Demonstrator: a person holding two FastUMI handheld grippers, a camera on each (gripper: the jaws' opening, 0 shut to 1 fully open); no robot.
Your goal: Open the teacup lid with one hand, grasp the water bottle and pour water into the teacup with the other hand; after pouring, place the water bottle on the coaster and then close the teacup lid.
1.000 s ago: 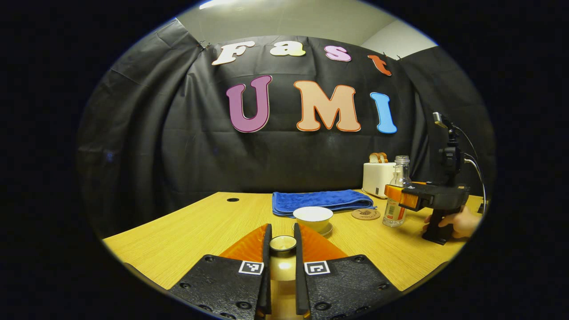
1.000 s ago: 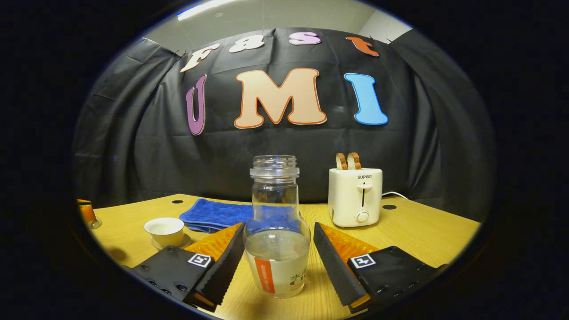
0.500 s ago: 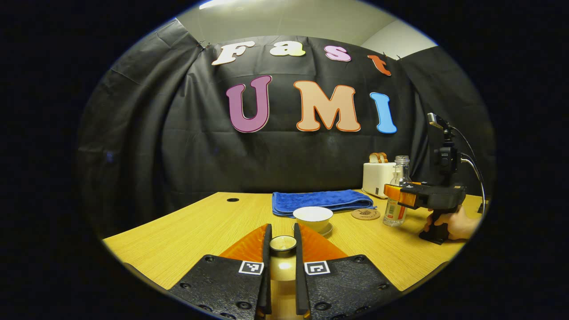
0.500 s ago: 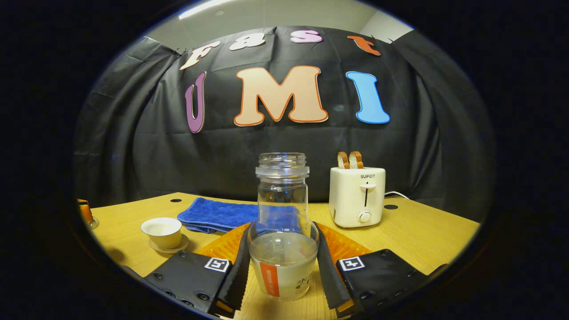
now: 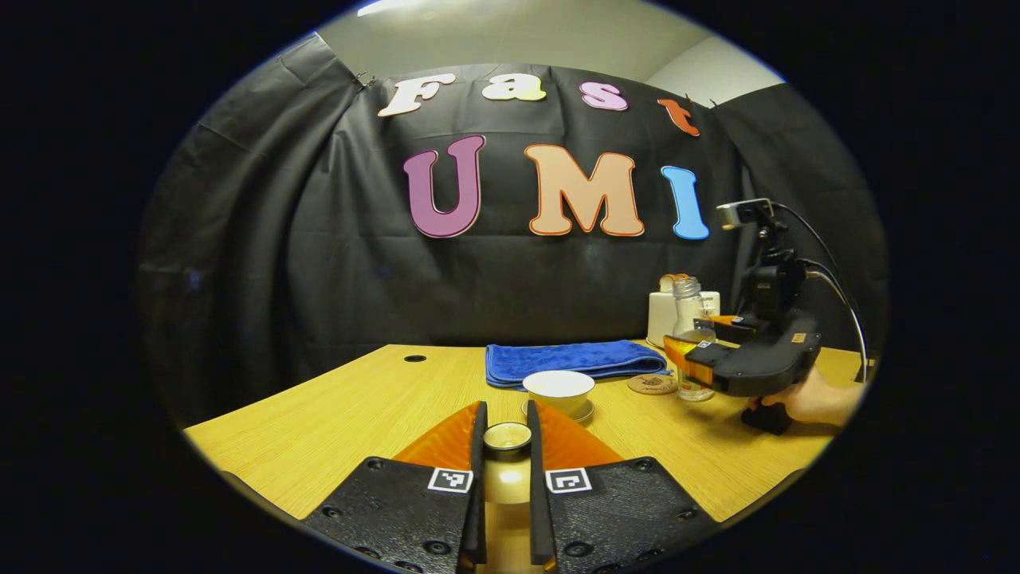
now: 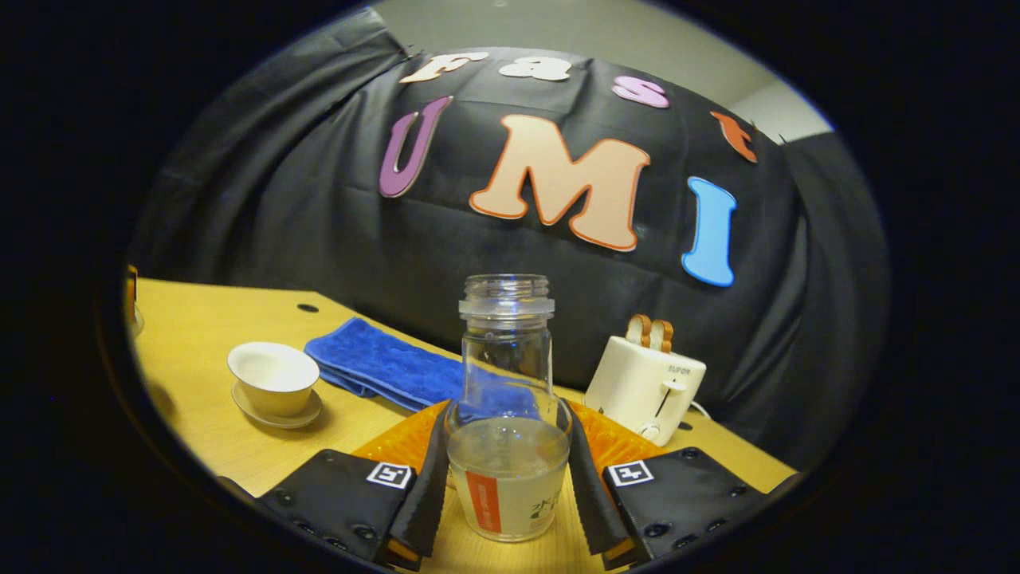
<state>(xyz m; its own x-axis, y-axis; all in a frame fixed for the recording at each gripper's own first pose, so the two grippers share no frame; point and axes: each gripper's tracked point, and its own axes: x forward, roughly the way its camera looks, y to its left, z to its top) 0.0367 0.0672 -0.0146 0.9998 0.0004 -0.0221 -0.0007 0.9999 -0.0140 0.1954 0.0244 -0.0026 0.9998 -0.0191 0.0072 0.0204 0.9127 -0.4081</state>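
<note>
My left gripper (image 5: 507, 446) is shut on the teacup lid (image 5: 508, 436), held just in front of the uncovered cream teacup (image 5: 560, 390) on its saucer. My right gripper (image 6: 507, 466) is shut on the clear water bottle (image 6: 508, 414), which has no cap and holds water in its lower part. The bottle is lifted off the table and tilted with the hand. In the left gripper view the right gripper (image 5: 687, 359) carries the bottle (image 5: 690, 335) above the round coaster (image 5: 652, 384), to the right of the teacup. In the right gripper view the teacup (image 6: 273, 379) stands at the left.
A folded blue towel (image 5: 575, 359) lies behind the teacup. A cream toaster (image 6: 653, 387) with bread slices stands at the back right. The wooden table (image 5: 335, 414) has bare surface at the left. A hand (image 5: 813, 399) holds the right gripper's handle.
The right gripper shut on the water bottle, then lifted it and tilted and swung it left toward the teacup. The left gripper and lid stayed still.
</note>
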